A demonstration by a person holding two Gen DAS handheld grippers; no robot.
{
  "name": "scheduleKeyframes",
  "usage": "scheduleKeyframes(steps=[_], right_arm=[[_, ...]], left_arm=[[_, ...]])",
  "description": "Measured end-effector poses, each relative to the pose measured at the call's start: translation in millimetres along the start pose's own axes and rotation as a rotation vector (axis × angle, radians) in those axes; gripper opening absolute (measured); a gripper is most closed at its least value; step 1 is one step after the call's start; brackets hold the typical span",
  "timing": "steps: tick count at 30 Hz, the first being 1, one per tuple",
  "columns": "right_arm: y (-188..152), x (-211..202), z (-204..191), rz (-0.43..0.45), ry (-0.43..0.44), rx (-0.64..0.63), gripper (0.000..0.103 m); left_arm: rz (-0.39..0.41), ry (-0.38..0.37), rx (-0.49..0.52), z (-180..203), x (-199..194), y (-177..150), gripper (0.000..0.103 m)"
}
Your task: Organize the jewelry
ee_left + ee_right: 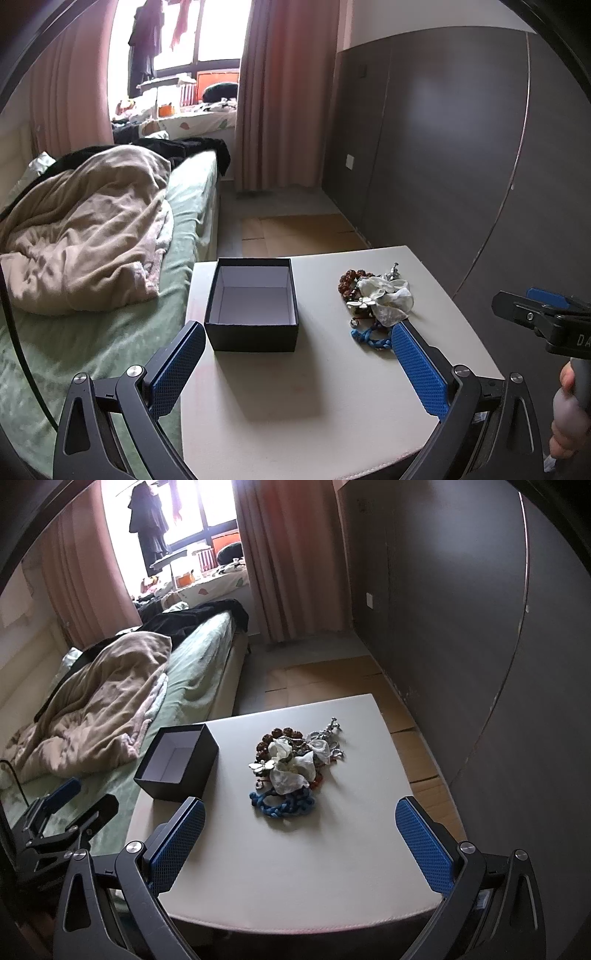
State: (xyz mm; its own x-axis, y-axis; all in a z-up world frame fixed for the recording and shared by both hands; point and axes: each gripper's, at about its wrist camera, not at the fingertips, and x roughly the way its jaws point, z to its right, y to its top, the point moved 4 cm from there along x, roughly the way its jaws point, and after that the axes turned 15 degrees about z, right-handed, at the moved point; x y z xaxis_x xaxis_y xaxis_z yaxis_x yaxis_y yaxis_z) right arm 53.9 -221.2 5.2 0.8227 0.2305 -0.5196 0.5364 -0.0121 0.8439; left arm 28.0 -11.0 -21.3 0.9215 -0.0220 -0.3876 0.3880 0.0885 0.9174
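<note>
An open black box [253, 306] with a pale empty inside stands on the white table [314, 387], at its left side; it also shows in the right wrist view [177, 762]. A pile of jewelry [375, 301] lies to its right: brown beads, a white fabric piece, silver bits and a blue braided cord [282, 803]. The pile shows in the right wrist view [295, 764]. My left gripper [297, 332] is open and empty, hovering near the box front. My right gripper [299, 810] is open and empty, just short of the pile.
A bed [110, 314] with a green sheet and a beige blanket [85, 229] adjoins the table's left side. A dark wardrobe wall [461, 147] runs along the right. Cardboard sheets [295, 232] lie on the floor beyond the table.
</note>
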Motion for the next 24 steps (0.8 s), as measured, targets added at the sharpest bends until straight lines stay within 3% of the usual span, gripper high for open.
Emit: scheduleKeyframes(steps=[14, 20, 24], right_arm=[[1, -5, 20, 0.016, -0.014, 0.067, 0.103], [5, 4, 55, 0.017, -0.021, 0.217, 0.103], [8, 14, 75, 0.011, -0.039, 0.304, 0.103]], left_arm=[[0.000, -0.024, -0.012, 9, 11, -1, 0.101], [-0.023, -0.071, -0.031, 20, 28, -2, 0.100], [-0.061, -0.099, -0.033, 31, 45, -5, 0.091]])
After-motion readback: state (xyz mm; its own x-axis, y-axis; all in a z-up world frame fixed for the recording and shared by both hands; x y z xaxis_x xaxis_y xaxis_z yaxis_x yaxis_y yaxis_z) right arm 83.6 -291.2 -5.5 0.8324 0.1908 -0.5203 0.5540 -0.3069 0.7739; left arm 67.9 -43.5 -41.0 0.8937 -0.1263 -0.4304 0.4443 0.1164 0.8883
